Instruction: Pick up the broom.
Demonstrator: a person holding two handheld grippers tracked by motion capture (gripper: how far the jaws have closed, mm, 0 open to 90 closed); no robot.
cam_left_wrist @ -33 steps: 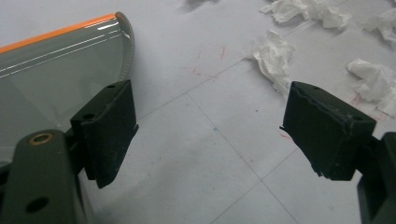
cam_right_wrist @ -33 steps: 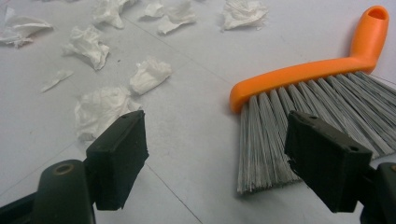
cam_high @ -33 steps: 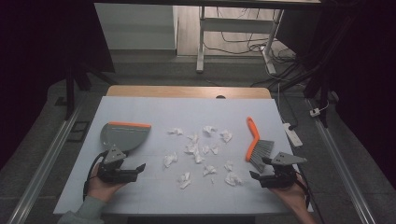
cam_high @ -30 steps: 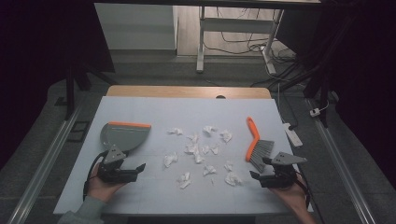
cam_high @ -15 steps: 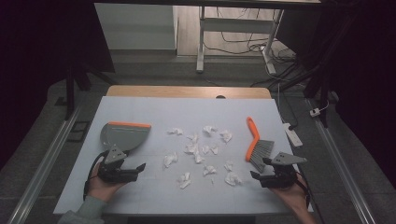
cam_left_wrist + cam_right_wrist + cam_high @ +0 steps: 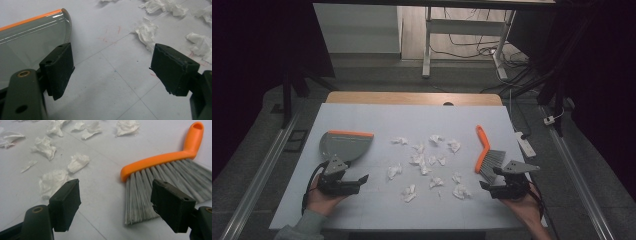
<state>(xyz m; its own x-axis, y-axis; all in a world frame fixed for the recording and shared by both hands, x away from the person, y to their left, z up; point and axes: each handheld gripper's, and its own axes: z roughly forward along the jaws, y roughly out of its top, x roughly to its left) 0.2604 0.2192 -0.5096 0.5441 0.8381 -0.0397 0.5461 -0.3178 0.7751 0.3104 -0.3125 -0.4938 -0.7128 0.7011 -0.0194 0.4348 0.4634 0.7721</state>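
The left gripper [image 6: 357, 180] rests near the front left corner of the table [image 6: 362, 112], held in the person's left hand [image 6: 323, 199], with its jaws spread wide and nothing between them. The grey dustpan [image 6: 343, 145] with the orange lip lies just beyond it, toward the table's left edge; in the left gripper view one jaw covers part of the pan and the picture's left edge cuts the rest off, so its handle cannot be made out. In that view the nearest paper scrap [image 6: 146, 32] lies beyond the jaws, apart from them.

The right gripper [image 6: 489, 182] sits near the front right corner, held in the right hand [image 6: 524, 210], its jaws likewise wide apart and empty. The hand brush [image 6: 486, 150] lies just beyond it, near the right edge, orange handle pointing toward the far edge and grey bristles toward the gripper. In the high view the gripper's grey plate overlaps the bristle tips, so whether they touch cannot be told there. In the right gripper view one jaw stands in front of the bristles [image 6: 160, 182], hiding their near right part.

The crumpled paper scraps [image 6: 424, 160] are strewn across the middle of the table, between dustpan and brush. The smallest bits are hard to make out from above.
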